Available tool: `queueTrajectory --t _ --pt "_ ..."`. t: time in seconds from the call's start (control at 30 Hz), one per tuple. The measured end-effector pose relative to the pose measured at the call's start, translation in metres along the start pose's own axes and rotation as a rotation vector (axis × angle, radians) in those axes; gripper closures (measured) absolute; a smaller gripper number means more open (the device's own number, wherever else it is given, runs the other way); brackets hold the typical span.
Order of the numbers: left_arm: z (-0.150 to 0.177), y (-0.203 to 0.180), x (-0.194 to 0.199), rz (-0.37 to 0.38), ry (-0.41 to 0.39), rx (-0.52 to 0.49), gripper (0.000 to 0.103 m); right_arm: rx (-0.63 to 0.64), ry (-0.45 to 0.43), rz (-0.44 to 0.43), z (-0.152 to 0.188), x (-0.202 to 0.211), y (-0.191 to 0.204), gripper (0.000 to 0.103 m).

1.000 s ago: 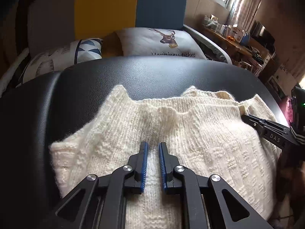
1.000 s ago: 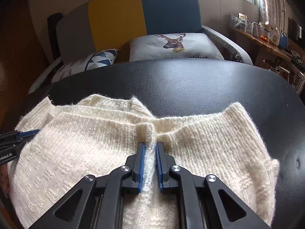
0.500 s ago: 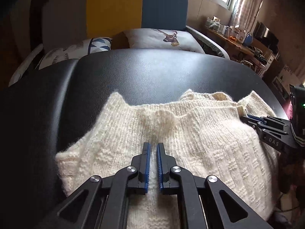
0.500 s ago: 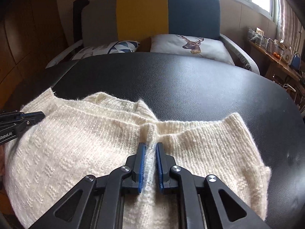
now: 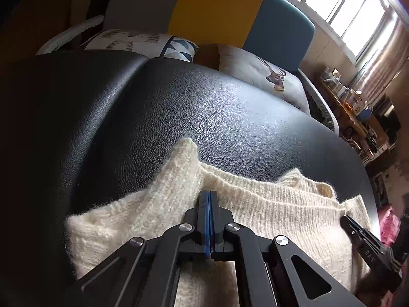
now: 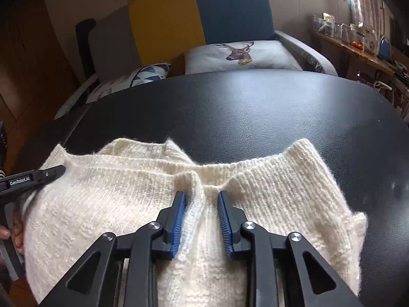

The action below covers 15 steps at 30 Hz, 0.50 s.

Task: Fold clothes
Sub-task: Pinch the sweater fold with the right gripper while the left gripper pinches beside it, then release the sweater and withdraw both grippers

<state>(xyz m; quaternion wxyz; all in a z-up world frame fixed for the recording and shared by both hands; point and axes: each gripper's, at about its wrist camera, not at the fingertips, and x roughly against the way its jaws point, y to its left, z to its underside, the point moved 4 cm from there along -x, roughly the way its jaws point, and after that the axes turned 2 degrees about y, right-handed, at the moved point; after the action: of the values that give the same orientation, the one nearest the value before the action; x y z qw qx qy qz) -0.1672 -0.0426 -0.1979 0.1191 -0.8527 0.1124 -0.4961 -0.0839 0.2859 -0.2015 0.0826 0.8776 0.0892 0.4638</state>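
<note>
the left gripper (image 5: 209, 197) is seen pressed together at lower centre of its own view; the right gripper (image 6: 202, 199) has just been opening over a ridge of the cream knitted sweater (image 6: 268, 192) on the black leather surface (image 6: 255, 107), fingers (image 6: 15, 230) visible at lower left there only.

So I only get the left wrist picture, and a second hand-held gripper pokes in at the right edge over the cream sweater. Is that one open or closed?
Observer: Open. The right wrist view shows the right hand-held gripper with its jaws apart. They have just been opening, and a raised ridge of the cream sweater sits between them.
Operator: Can you see anyone's hand?
Observer: Yes, a person's fingers show at that view's left edge, below the left hand-held gripper.
Operator: And the sweater's right side?
Observer: Its right corner lies flat on the black padded surface.
</note>
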Motion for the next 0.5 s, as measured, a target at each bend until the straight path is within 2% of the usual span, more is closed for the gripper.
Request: queueTrajectory --t 0.07,0.13,0.2,0.23,0.3,0.37,0.47,0.5 --pt "0.002 -0.008 0.006 0.015 0.022 -0.032 0.100 -0.059 0.000 -0.117 0.006 0.022 -0.008 0.077" --pt "0.007 -0.018 0.020 0.030 0.004 -0.065 0.099 -0.120 -0.009 -0.216 0.015 0.047 -0.022 0.075" --pt "0.017 -0.031 0.036 0.081 -0.016 -0.114 0.096 -0.155 0.012 -0.270 0.039 0.075 -0.045 0.073" --pt "0.025 -0.042 0.042 0.129 -0.011 -0.141 0.093 -0.174 0.027 -0.276 0.054 0.089 -0.059 0.071" --pt "0.041 -0.066 0.053 0.227 0.003 -0.201 0.077 -0.212 0.057 -0.288 0.083 0.116 -0.086 0.069" --pt "0.061 -0.100 0.060 0.308 0.027 -0.292 0.067 -0.267 0.074 -0.294 0.112 0.140 -0.114 0.069" --pt "0.092 -0.159 0.066 0.415 0.055 -0.461 0.066 -0.371 0.066 -0.322 0.146 0.161 -0.153 0.066" --pt "0.099 -0.177 0.065 0.426 0.068 -0.510 0.066 -0.390 0.055 -0.345 0.152 0.164 -0.161 0.066"
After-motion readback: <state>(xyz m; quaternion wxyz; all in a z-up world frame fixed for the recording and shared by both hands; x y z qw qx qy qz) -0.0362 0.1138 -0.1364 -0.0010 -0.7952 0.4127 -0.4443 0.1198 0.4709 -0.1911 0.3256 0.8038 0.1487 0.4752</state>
